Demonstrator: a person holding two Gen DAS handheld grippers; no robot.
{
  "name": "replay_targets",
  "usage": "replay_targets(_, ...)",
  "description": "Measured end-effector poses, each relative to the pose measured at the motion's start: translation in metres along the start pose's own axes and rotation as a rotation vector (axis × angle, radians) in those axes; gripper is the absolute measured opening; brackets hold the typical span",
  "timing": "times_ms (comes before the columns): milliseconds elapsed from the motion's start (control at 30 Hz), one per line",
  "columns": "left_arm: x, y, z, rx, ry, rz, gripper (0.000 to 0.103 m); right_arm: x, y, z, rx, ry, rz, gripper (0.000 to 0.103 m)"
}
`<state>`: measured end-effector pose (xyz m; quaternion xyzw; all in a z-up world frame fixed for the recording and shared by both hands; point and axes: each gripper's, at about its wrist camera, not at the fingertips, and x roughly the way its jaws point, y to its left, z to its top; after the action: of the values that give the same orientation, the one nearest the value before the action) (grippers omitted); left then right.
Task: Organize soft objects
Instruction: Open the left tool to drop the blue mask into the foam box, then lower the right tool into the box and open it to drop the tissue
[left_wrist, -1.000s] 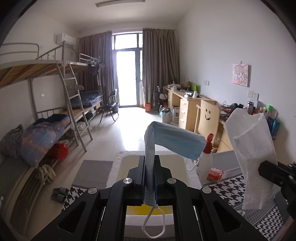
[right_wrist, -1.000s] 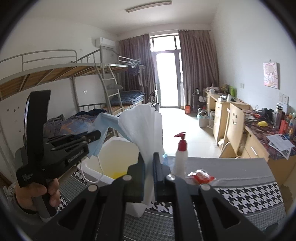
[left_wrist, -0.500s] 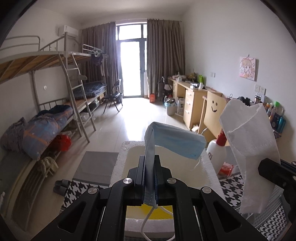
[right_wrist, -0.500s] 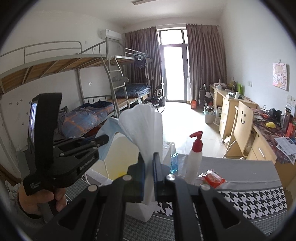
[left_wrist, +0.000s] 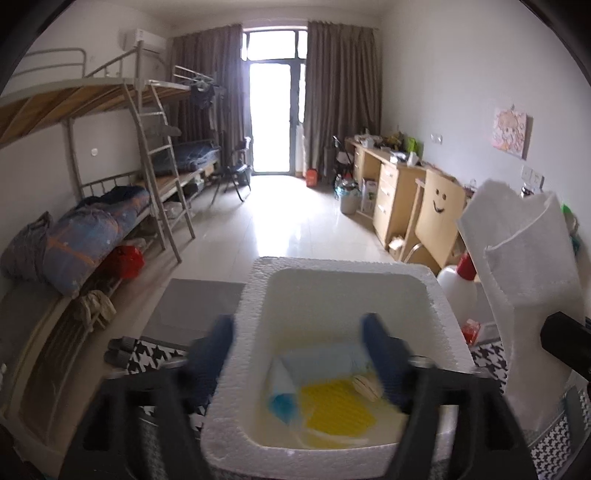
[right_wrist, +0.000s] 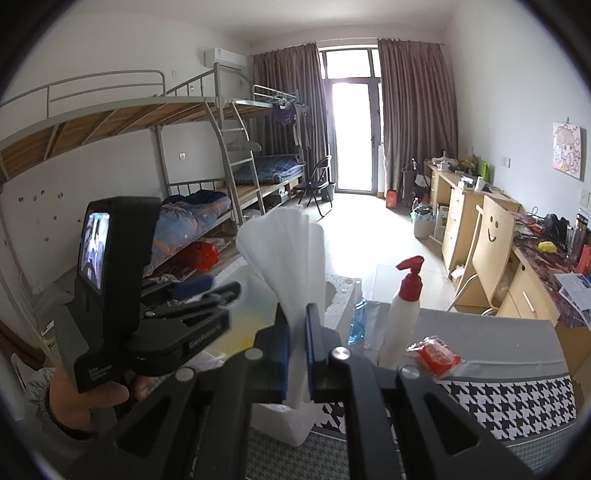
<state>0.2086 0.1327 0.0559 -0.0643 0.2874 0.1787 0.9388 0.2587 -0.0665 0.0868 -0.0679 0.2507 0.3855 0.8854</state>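
Opening my left claw (left_wrist: 299, 354) at lower centre, nothing between its jaws, mask (left_wrist: 317, 363) in box (left_wrist: 258, 295); my right claw (right_wrist: 297, 349) clenched tissue (right_wrist: 284, 254).

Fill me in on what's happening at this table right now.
A person is sorting soft items into a white foam box with two handheld grippers. The left gripper is over the box, jaws opening with nothing between them; a blue face mask lies inside on something yellow. The right gripper is shut on a white tissue, held beside the box.
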Motion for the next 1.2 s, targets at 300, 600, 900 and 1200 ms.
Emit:
replay_targets(300, -0.015, 0.006, -0.007, 0.005, -0.032, 0.007, 0.102, 0.010, 0.004, 0.002, -0.001, 0.017, 0.011, 0.011)
replay_targets(600, -0.017, 0.020, -0.017, -0.006, -0.024, 0.024, 0.102, 0.025, 0.011, 0.004, -0.004, 0.049, 0.040, 0.011)
replay_targets(900, -0.026, 0.036, -0.028, -0.073, -0.071, 0.030, 0.102, 0.042, 0.015, 0.004, -0.009, 0.083, 0.050, 0.011)
replay_targets(1200, -0.025, 0.044, -0.035, -0.101, -0.044, 0.031, 0.102, 0.056, 0.015, 0.001, -0.005, 0.117, 0.071, 0.011)
